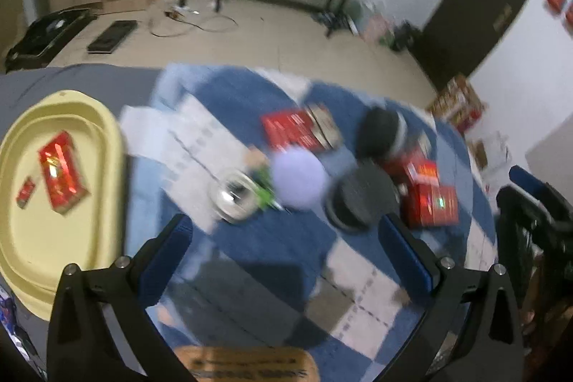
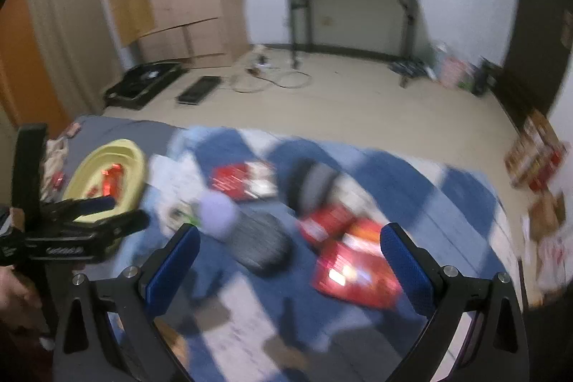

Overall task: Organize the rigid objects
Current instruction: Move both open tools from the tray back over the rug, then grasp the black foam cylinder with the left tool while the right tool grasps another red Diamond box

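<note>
A yellow oval tray at the left holds a red box and a small red packet. On the blue checked cloth lie a lilac ball, two black round lids, a metal dish, a flat red box and red boxes at the right. My left gripper is open and empty above the cloth. My right gripper is open and empty above a black lid and a red box. The tray also shows in the right wrist view.
White papers lie between tray and ball. A brown card sits at the near edge. The right gripper shows at the right edge of the left wrist view; the left gripper shows in the right wrist view. Boxes stand on the floor beyond.
</note>
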`<move>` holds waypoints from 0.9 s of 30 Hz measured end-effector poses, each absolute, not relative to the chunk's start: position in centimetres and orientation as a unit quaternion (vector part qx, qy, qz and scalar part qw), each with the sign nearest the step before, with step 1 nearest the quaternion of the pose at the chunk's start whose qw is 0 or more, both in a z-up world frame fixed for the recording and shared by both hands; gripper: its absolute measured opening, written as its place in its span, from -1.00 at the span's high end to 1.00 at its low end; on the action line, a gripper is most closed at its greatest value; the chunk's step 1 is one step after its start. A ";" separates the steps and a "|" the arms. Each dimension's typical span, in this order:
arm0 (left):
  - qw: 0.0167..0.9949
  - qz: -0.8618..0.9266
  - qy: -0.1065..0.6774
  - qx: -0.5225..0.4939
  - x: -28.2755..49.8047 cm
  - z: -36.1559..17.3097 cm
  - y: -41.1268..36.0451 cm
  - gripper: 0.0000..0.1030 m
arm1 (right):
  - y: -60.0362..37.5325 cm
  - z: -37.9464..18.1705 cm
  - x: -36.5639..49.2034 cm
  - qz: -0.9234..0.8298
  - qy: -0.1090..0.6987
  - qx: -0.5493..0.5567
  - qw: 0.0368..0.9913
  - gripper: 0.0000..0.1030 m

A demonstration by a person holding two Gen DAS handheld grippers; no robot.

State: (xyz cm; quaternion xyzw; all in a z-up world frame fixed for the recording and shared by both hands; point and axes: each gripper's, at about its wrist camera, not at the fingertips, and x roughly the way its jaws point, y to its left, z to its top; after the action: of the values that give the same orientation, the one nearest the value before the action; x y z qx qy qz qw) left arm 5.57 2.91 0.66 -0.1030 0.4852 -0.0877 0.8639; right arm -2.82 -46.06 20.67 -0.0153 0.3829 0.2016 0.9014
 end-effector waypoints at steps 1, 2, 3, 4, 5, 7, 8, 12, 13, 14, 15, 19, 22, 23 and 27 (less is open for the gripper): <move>0.862 -0.091 0.490 -0.097 5.4 0.3 2.0 -1.00 | -47.3 20.0 -3.2 0.192 0.387 -0.004 0.902 -0.99; 0.860 -0.095 0.493 -0.090 5.4 0.1 1.3 -1.00 | -48.3 19.6 -3.4 0.185 0.393 0.004 0.901 -0.99; 0.859 -0.096 0.495 -0.084 5.3 -0.1 0.8 -1.00 | -49.4 18.6 -3.8 0.179 0.404 0.007 0.897 -0.99; 0.858 -0.098 0.497 -0.080 5.4 -0.2 0.5 -1.00 | -50.1 17.9 -4.3 0.173 0.410 0.006 0.895 -0.99; 0.857 -0.101 0.500 -0.074 5.5 -0.3 0.2 -1.00 | -50.6 17.7 -4.4 0.168 0.415 0.009 0.894 -0.99; 0.857 -0.099 0.500 -0.073 5.3 -0.7 0.0 -1.00 | -52.1 16.6 -4.7 0.162 0.432 0.031 0.886 -0.99; 0.856 -0.096 0.502 -0.076 5.5 -0.8 0.3 -1.00 | -52.3 16.1 -4.9 0.160 0.441 0.037 0.882 -0.99; 0.854 -0.088 0.506 -0.078 5.4 -1.2 0.5 -1.00 | -54.1 16.2 -4.0 0.156 0.456 0.047 0.875 -0.99; 0.854 -0.087 0.507 -0.079 5.4 -1.4 0.6 -1.00 | -54.5 16.1 -3.5 0.156 0.459 0.052 0.873 -0.99; 0.851 -0.089 0.510 -0.082 5.4 -1.6 0.5 -1.00 | -54.6 16.2 -3.4 0.156 0.461 0.056 0.872 -0.99; 0.850 -0.089 0.512 -0.084 5.4 -1.8 0.4 -1.00 | -54.4 16.1 -2.8 0.156 0.465 0.063 0.869 -0.99; 0.847 -0.106 0.516 -0.071 5.4 -2.4 -1.0 -1.00 | -54.2 14.7 -0.6 0.157 0.470 0.071 0.866 -0.99; 0.848 -0.114 0.513 -0.067 6.0 -2.8 -2.2 -1.00 | -52.7 13.4 -0.3 0.159 0.471 0.060 0.865 -0.99; 0.846 -0.118 0.515 -0.073 6.4 -3.0 -2.6 -1.00 | -52.4 13.2 -0.3 0.160 0.471 0.056 0.866 -0.99; 0.851 -0.123 0.508 -0.061 7.9 -3.5 -3.8 -1.00 | -50.8 11.2 0.5 0.155 0.474 0.042 0.866 -0.99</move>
State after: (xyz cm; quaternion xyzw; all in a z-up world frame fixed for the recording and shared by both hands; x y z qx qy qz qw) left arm 7.91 -3.82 -3.49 -0.0607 0.5077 -0.1232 0.8505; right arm 0.55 -50.77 11.17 0.0423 0.4740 0.1554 0.8656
